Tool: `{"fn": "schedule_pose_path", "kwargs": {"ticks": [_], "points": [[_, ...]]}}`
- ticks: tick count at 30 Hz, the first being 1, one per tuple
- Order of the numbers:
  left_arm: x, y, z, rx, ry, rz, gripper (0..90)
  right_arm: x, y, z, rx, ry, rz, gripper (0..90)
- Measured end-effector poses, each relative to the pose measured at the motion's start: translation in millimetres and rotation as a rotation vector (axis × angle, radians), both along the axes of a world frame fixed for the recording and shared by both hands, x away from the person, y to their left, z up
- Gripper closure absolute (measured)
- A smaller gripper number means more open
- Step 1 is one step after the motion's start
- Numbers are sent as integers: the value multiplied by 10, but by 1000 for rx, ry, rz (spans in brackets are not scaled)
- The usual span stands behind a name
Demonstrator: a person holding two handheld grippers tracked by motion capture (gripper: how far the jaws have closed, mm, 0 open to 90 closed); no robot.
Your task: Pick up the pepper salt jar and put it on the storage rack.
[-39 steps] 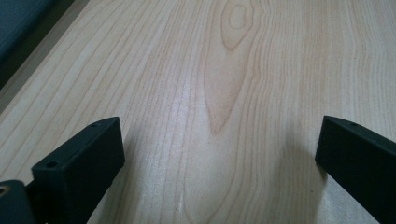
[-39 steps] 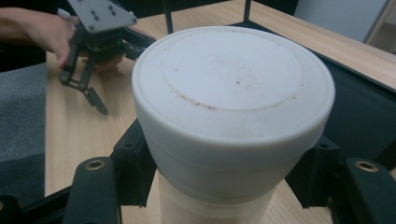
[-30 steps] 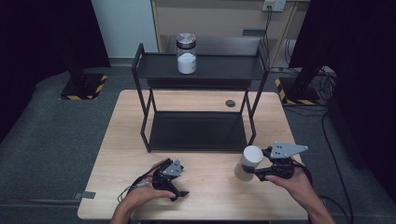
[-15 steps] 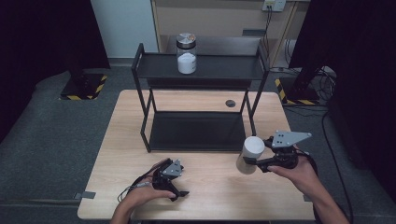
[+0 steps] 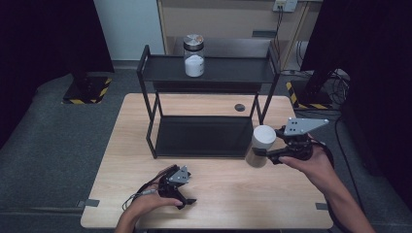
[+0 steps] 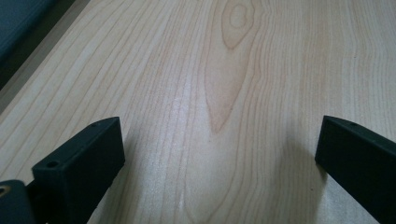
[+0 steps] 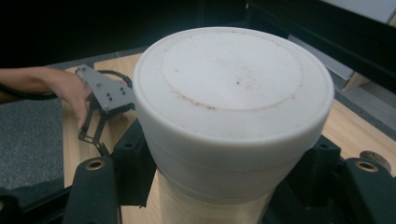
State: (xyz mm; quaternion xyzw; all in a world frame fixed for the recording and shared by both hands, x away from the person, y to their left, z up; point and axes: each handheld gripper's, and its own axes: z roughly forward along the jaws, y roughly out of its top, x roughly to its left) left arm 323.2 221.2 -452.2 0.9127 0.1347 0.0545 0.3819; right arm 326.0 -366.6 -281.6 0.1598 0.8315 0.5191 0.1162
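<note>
My right gripper (image 5: pixel 265 153) is shut on a jar with a white lid (image 5: pixel 261 145) and holds it lifted above the table's right side, just in front of the black shelf rack (image 5: pixel 209 77). In the right gripper view the white lid (image 7: pixel 233 102) sits between the two black jaws. A second jar with a metal lid and white contents (image 5: pixel 194 56) stands on the rack's top shelf. My left gripper (image 5: pixel 187 196) rests open on the table near the front edge. In the left gripper view its jaws stand wide apart over bare wood (image 6: pixel 219 107).
The rack's lower shelf (image 5: pixel 204 136) is a dark bare tray. A small dark round disc (image 5: pixel 239 107) lies on the wooden table (image 5: pixel 228 194) behind the rack's right legs. Grey carpet surrounds the table.
My right gripper has lifted the white-lidded jar off the table and carried it up and back toward the rack. The left gripper has stayed put.
</note>
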Motion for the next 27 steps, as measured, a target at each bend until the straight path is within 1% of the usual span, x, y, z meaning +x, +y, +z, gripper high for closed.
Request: {"fn": "schedule_pose_path", "kwargs": {"ticks": [8,20,24,27], "points": [[0,0,0,0,0,0,0,96,-3,199,17,-6,31,363],[0,0,0,0,0,0,0,168,26,431,26,-15,26,363],[-1,0,0,0,0,0,0,214,35,501,37,-15,26,363],[-1,0,0,0,0,0,0,248,58,564,36,-19,24,363]]}}
